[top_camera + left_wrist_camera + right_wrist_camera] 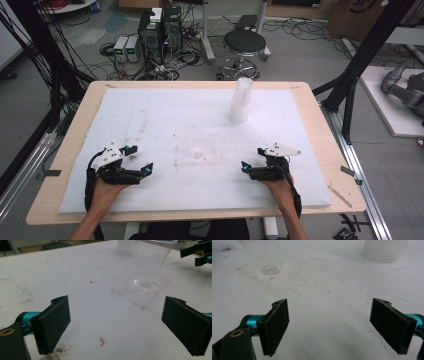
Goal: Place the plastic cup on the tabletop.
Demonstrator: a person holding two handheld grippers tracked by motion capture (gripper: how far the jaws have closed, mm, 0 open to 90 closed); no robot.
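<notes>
Two tools sit low over the white foam sheet that covers the wooden surface, one in each hand, and both are wide open with nothing between the jaws. On the left, the left tool hovers near the front edge of the sheet, its jaws pointing inward toward the middle. In the left gripper view its jaws stand far apart over bare, scuffed foam, with a tiny orange scrap lying just in front of them. Ahead of those jaws stands a single clear plastic cup, upright on the sheet, its round base showing through the wall. It's near but well clear of the pads. From the high view that cup is barely visible, a faint shape in the middle of the sheet between the two hands.

Over on the right, the right tool faces back toward the centre, likewise gaping and holding nothing. Its own view shows bare foam between the jaws, the clear cup's base off to the upper left. Farther back stands a stack of clear cups, upright near the far edge of the sheet, well apart from both hands; its ribbed bottom shows in the right gripper view.
</notes>
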